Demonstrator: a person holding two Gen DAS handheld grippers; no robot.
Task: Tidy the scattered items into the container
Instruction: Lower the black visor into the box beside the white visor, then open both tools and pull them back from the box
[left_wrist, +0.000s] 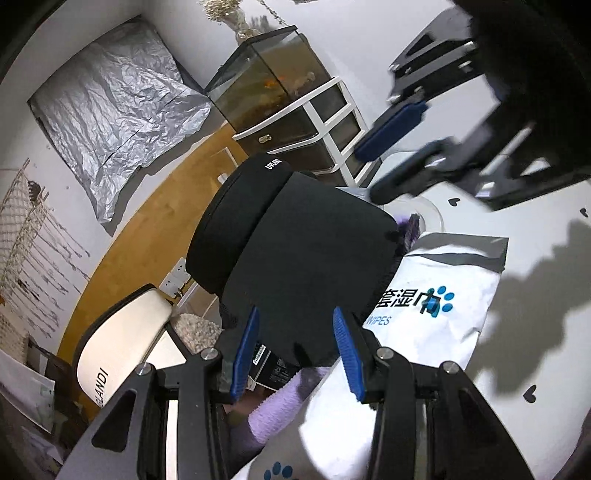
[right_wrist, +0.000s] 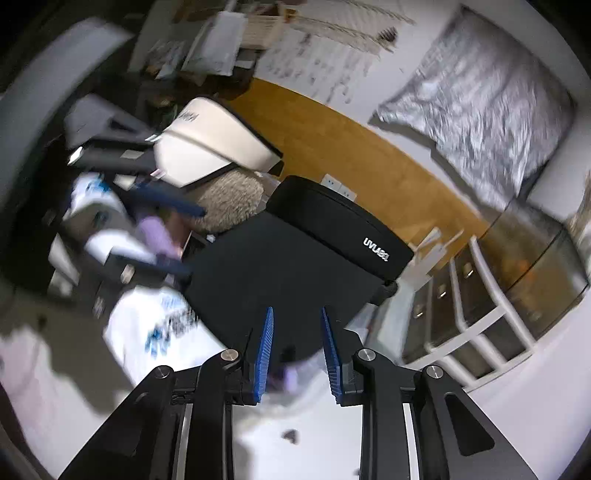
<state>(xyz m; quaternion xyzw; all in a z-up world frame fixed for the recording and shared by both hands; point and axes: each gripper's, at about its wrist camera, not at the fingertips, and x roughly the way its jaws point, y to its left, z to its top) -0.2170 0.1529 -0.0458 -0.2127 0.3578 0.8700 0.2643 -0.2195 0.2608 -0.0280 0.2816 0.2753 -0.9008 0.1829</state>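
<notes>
Here | black zip case (left_wrist: 306, 258) lies on wipes packs (left_wrist: 436, 295) atop the white tabletop (left_wrist: 535, 332) | left tool (left_wrist: 295, 347) and right tool (right_wrist: 297, 350) both gape, gripping nothing | case likely semi-stiff, light, fabric-grippy: pinch an edge

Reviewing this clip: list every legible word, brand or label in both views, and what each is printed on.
"UVLIBEL", roughly; small white letters, uncertain: lid of the black zip case.
"套湿巾" and "WIPES": white wet-wipes pouch with blue paw prints.
"...LANDI", start cut off: white curved seat with black edge.
Small black box label under the case: too small to read.
Wall sheets: blurred.
</notes>
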